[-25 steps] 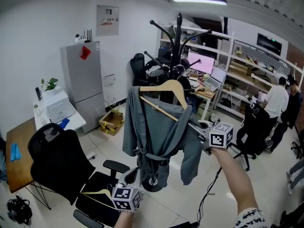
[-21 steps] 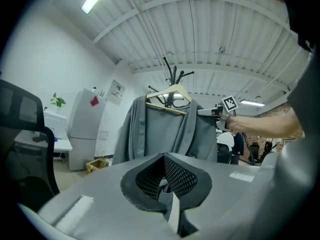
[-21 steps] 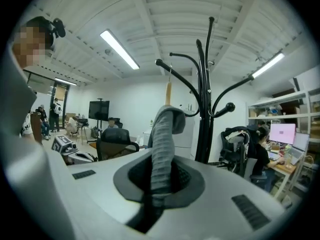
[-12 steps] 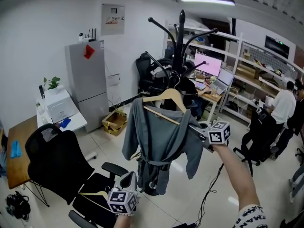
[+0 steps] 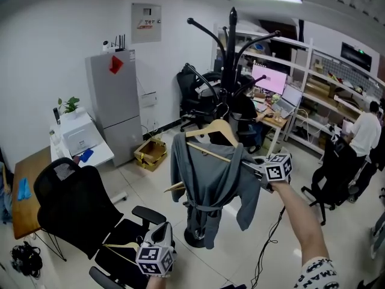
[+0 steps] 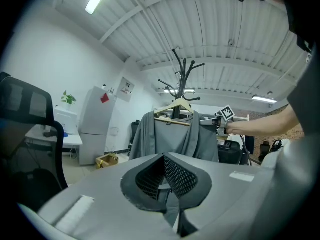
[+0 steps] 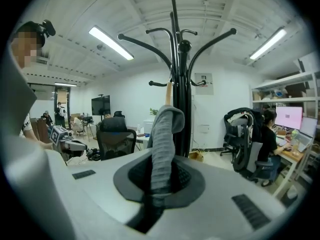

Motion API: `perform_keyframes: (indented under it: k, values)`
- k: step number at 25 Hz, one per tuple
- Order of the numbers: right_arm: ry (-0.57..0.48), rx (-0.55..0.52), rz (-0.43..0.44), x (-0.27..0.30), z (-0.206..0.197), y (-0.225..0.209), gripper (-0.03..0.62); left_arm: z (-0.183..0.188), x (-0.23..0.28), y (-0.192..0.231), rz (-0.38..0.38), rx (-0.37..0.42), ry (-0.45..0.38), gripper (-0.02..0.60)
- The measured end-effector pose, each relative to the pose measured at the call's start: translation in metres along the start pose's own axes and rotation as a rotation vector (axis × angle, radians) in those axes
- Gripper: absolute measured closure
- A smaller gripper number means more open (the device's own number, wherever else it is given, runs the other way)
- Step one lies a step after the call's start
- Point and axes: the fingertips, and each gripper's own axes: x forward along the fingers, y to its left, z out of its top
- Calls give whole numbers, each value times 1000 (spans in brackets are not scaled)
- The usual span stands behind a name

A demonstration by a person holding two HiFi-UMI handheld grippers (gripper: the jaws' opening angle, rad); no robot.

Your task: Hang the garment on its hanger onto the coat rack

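Fingers [image 7: 184,176] of the right gripper [image 5: 249,163] pinch the cloth of a grey robe [image 5: 210,182], which hangs on a wooden hanger [image 5: 212,131] in mid-air, just in front of a tall black coat rack [image 5: 231,47]. The left gripper [image 5: 162,229] hovers low beside a black office chair [image 5: 72,203], well apart from the robe, its fingers pressed together on nothing.

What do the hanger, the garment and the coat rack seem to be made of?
Hanger: light wood, smooth, by its tan colour. Garment: soft grey fabric, matte; it drapes in folds. Coat rack: probably black metal, from its thin curved arms.
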Motion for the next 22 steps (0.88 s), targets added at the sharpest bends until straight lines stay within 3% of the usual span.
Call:
perform_keyframes:
  k: [7, 14, 18, 19, 22]
  values:
    - [9, 39, 29, 13, -15, -6, 569, -8, 1, 5, 4, -1, 21, 597]
    - [56, 31, -24, 21, -25, -16, 552, -7, 1, -2, -14, 2, 28, 597]
    - [102, 6, -83, 21, -30, -19, 510, -7, -3, -1, -18, 1, 26, 596]
    - [116, -3, -93, 20, -30, -20, 460, -7, -4, -1, -18, 0, 24, 596]
    - [145, -16, -121, 16, -30, -23, 403, -1, -6, 2, -19, -6, 19, 597]
